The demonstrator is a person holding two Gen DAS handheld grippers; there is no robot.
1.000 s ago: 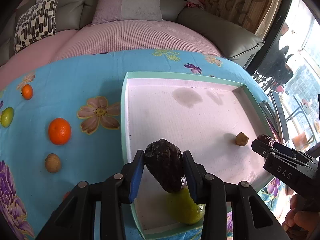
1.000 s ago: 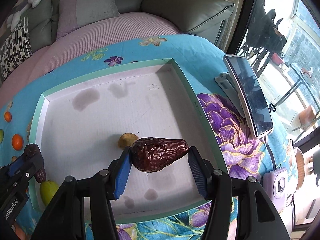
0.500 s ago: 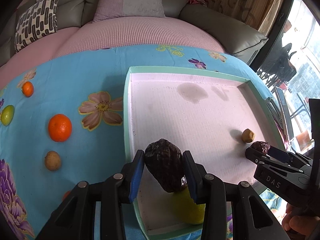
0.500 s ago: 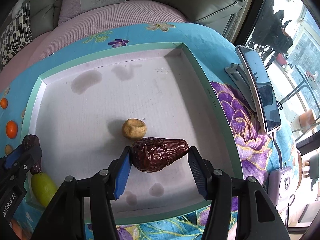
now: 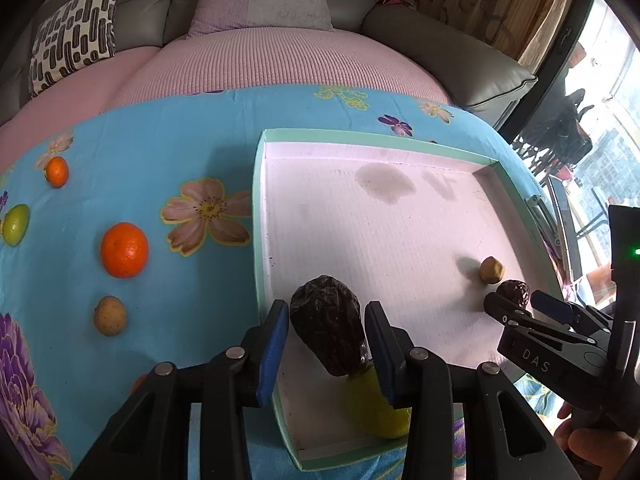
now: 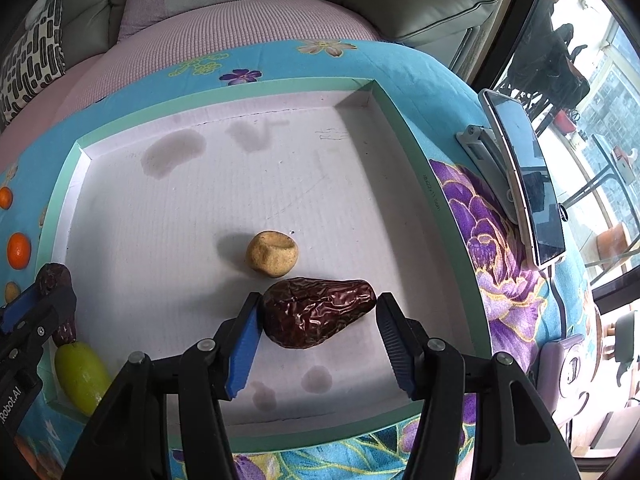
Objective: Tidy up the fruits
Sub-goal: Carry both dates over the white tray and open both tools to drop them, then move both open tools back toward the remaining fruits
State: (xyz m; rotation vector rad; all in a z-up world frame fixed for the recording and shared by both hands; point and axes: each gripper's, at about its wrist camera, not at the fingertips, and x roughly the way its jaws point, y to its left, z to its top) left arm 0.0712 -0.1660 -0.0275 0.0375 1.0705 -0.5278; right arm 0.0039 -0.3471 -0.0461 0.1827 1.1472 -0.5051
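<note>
My left gripper (image 5: 326,338) is shut on a dark wrinkled date (image 5: 328,330) over the near left corner of the green-rimmed white tray (image 5: 258,216). A green fruit (image 5: 376,412) lies in the tray below it. My right gripper (image 6: 316,328) is shut on a second dark date (image 6: 316,312), low over the tray floor (image 6: 240,200). A small tan fruit (image 6: 272,254) lies in the tray just beyond it. In the left wrist view the right gripper (image 5: 516,306) is at the right with its date (image 5: 514,292) next to the tan fruit (image 5: 492,270).
On the blue flowered cloth left of the tray lie a large orange (image 5: 124,250), a small orange (image 5: 56,171), a green fruit (image 5: 15,224) and a small tan fruit (image 5: 110,315). A phone on a stand (image 6: 528,184) is right of the tray. A sofa is behind.
My right gripper has moved forward and down with its date, closer to the tan fruit. My left gripper still holds its date in about the same spot.
</note>
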